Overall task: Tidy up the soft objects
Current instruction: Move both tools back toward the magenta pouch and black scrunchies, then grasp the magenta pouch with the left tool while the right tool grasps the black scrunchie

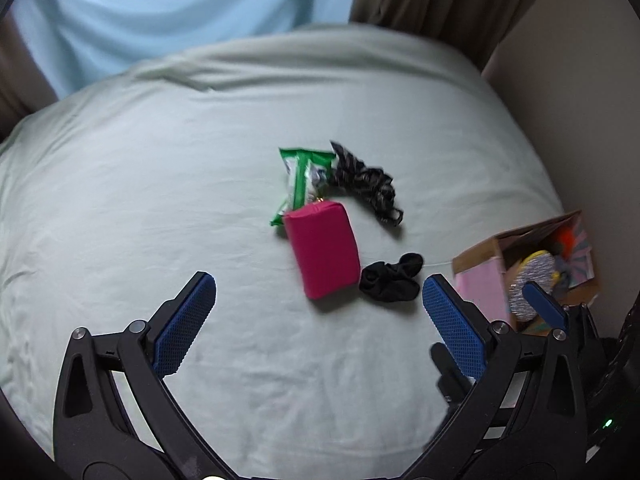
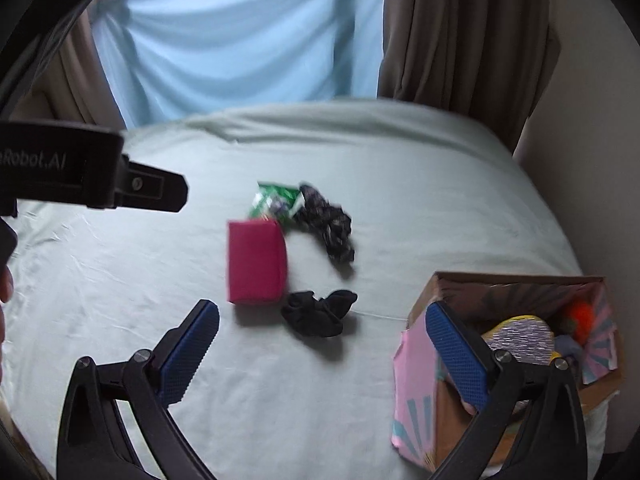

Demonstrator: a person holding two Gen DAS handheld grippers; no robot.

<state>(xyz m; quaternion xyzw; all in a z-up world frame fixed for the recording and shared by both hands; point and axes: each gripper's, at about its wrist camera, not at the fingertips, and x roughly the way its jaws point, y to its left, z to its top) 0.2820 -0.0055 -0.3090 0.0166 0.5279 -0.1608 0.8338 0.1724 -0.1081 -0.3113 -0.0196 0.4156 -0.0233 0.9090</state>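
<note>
With both the left gripper (image 1: 319, 300) and the right gripper (image 2: 322, 330) held wide and empty, the crumpled black fabric scrunchie (image 2: 318, 312) lying just right of the magenta rectangular pouch (image 2: 256, 262) could be snagged together with it, since they almost touch, well left of the open cardboard box (image 2: 516, 280).

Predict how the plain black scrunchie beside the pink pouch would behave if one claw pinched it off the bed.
The black scrunchie lies bunched and rumpled on the sheet, so it would probably squash between the pads and hang limp. It looks like light fabric, unlikely to roll or slip. It lies apart from the pink pouch, so lifting it probably disturbs nothing.
</note>
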